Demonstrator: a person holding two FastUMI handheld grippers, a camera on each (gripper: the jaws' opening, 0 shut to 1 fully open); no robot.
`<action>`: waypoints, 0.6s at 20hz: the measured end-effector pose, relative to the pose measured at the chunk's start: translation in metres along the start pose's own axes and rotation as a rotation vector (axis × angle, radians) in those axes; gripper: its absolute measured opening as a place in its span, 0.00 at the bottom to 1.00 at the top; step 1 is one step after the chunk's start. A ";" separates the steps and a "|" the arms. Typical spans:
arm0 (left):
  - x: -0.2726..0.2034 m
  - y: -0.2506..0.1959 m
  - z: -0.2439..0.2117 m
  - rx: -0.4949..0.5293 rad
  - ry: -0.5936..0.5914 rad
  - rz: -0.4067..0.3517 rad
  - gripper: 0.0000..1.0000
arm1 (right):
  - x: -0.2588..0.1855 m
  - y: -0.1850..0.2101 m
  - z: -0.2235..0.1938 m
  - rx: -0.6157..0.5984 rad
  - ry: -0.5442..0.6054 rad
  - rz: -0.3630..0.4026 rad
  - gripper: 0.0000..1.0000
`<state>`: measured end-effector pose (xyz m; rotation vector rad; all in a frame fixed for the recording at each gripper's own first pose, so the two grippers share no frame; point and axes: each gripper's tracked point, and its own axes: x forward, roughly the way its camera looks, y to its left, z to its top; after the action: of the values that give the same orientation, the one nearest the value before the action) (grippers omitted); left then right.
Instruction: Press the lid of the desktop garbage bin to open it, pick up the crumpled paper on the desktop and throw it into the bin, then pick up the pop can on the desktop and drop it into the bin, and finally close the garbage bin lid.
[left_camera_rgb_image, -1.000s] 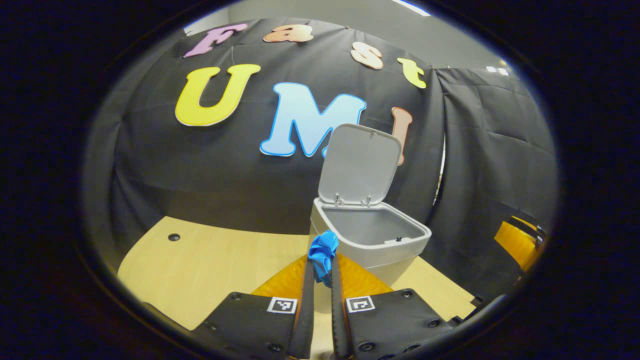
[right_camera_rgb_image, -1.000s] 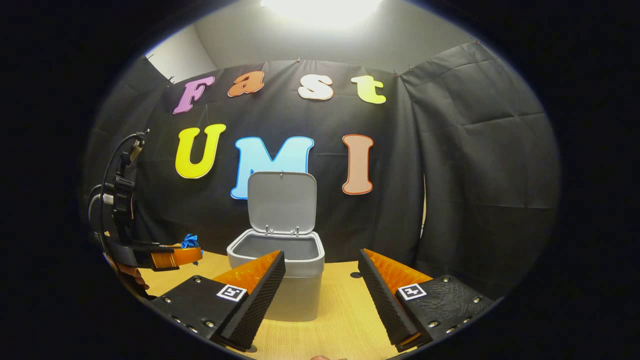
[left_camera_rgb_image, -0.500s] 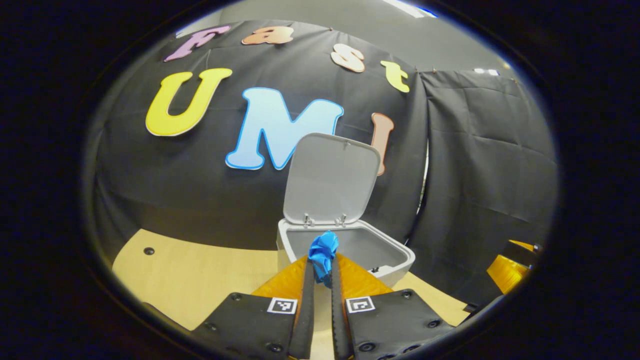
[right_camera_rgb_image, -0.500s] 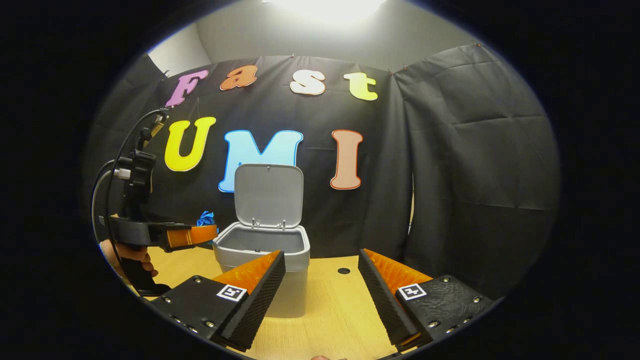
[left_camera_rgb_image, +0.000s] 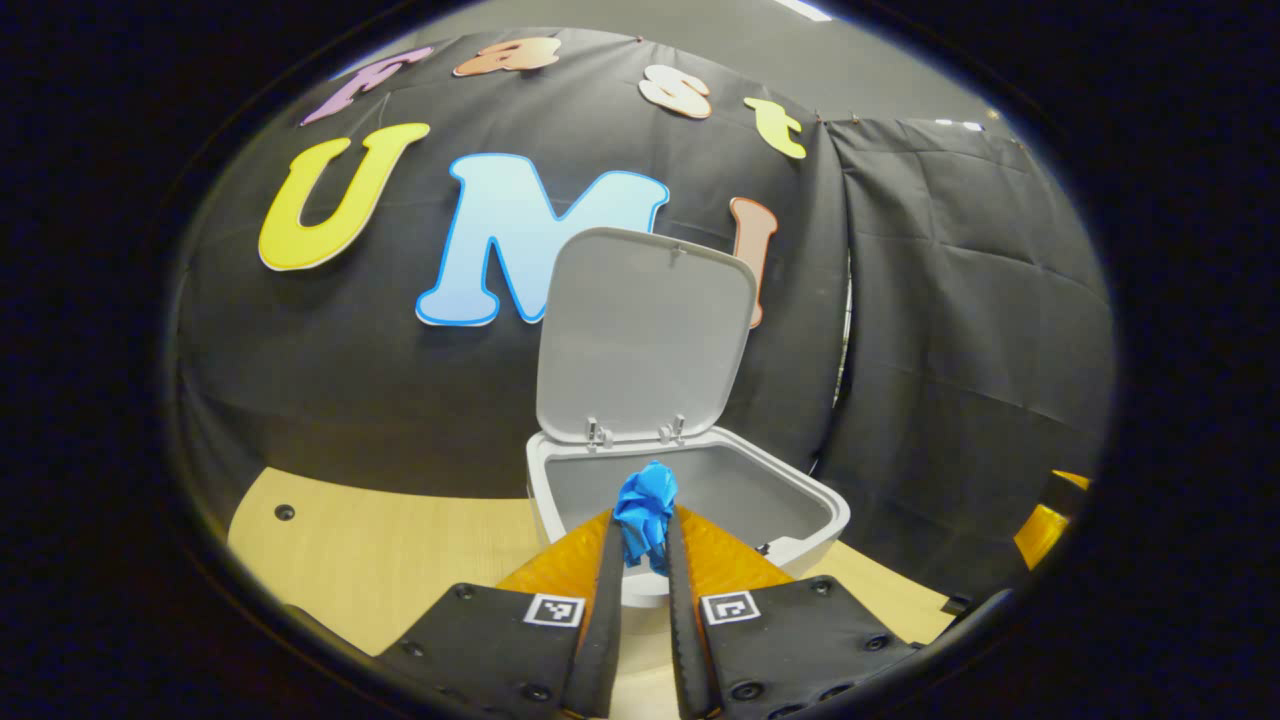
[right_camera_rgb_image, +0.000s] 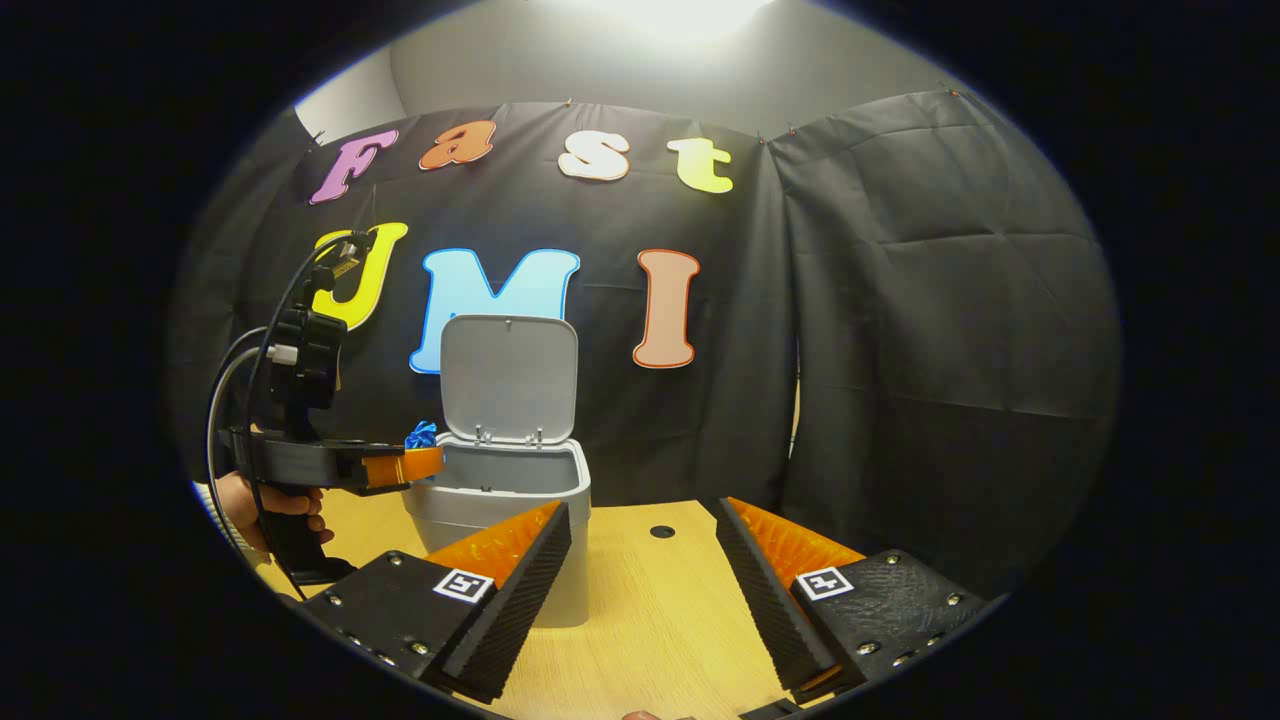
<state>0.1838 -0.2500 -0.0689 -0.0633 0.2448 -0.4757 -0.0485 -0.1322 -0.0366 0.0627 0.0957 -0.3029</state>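
Left gripper (left_camera_rgb_image: 645, 545) pinches blue paper (left_camera_rgb_image: 645, 510) above the open bin (left_camera_rgb_image: 690, 490); right gripper (right_camera_rgb_image: 645, 580) is spread; no labels legible.

In the left gripper view, the left tool (left_camera_rgb_image: 645, 545) reaches forward from the bottom edge with its two fingers (left_camera_rgb_image: 600, 610) drawn close together. Both press on a blue crumpled paper (left_camera_rgb_image: 645, 512) caught at their tips. The paper sits over the near rim of the grey garbage bin (left_camera_rgb_image: 800, 525), at the edge of the open cavity. The bin's lid (left_camera_rgb_image: 645, 330) stands upright behind the opening, hinged at the back edge, its inner face turned toward the camera. The bin rests on a light wooden counter (left_camera_rgb_image: 380, 550), which has a small dark hole near its far left edge. Black cloth hangs behind as the wall.
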 end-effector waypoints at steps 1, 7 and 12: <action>0.001 -0.002 0.002 0.003 0.002 -0.004 0.34 | 0.000 -0.001 -0.001 0.000 0.001 -0.006 0.94; 0.010 -0.004 0.001 0.034 0.010 -0.015 0.53 | -0.001 -0.002 -0.002 0.010 0.004 -0.023 0.94; 0.010 -0.006 0.004 0.026 -0.006 -0.028 0.71 | -0.001 0.000 0.000 0.004 0.001 -0.024 0.94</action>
<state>0.1907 -0.2598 -0.0661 -0.0425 0.2322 -0.5067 -0.0498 -0.1322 -0.0364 0.0655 0.0972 -0.3269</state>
